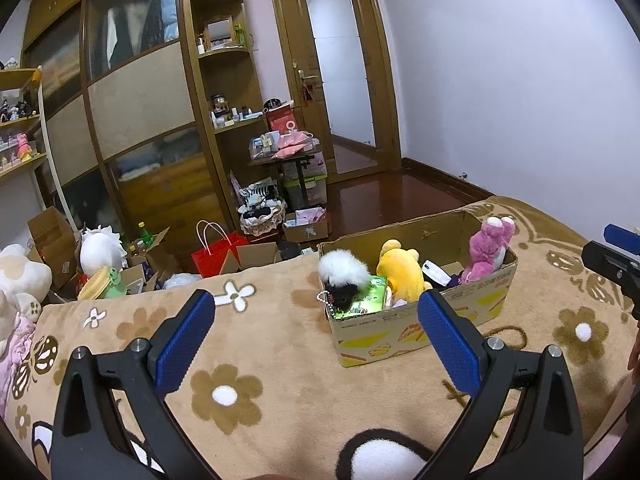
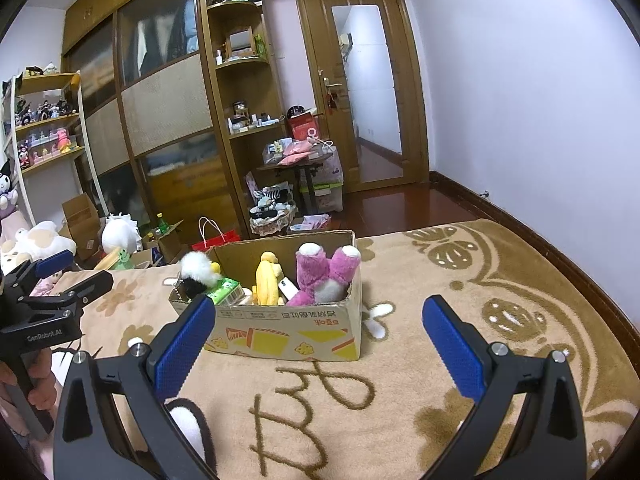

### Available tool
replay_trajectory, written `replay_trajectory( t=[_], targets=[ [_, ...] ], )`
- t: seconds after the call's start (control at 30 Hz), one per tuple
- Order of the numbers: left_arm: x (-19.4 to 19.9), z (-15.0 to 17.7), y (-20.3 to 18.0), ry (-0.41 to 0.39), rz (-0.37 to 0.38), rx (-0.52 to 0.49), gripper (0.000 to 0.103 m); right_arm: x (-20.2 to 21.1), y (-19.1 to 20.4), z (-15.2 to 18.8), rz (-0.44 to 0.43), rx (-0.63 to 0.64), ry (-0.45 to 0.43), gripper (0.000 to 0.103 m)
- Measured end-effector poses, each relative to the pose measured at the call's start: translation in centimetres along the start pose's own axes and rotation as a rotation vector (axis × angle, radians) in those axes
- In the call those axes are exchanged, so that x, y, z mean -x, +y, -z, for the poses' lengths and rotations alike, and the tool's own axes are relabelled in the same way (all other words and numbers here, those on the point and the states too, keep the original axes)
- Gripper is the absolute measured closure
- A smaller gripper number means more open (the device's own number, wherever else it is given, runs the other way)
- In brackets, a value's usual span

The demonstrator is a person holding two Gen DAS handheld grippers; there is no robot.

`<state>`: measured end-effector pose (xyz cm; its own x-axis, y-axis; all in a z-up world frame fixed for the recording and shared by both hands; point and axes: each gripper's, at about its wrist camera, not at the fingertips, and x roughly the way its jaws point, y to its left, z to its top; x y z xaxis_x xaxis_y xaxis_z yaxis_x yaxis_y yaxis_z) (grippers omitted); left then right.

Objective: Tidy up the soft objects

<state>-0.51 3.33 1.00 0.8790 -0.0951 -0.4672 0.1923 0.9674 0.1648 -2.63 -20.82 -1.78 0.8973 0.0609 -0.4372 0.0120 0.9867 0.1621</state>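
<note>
A cardboard box stands on the tan flowered blanket. Inside it are a pink plush, a yellow plush, a black-and-white fluffy toy and a green tissue pack. My left gripper is open and empty, held short of the box's near left corner. The right gripper is also open and empty, facing the box's long side. Each gripper shows at the edge of the other's view.
Beyond the bed's far edge lie cardboard boxes, a red paper bag, white plush toys and a basket. A wooden wardrobe, shelves and a door stand behind. A hand grips the left tool.
</note>
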Motion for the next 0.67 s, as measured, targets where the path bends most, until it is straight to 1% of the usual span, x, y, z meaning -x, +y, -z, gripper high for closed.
replay_trajectory(
  t=[0.4, 0.67],
  targets=[
    [-0.29, 0.14, -0.04, 0.002, -0.008, -0.004, 0.002, 0.04, 0.02, -0.04, 0.000, 0.000, 0.001, 0.000],
    [-0.49, 0.16, 0.19, 0.001, -0.013, 0.013, 0.002, 0.05, 0.03, -0.06, 0.000, -0.001, 0.001, 0.000]
  ],
)
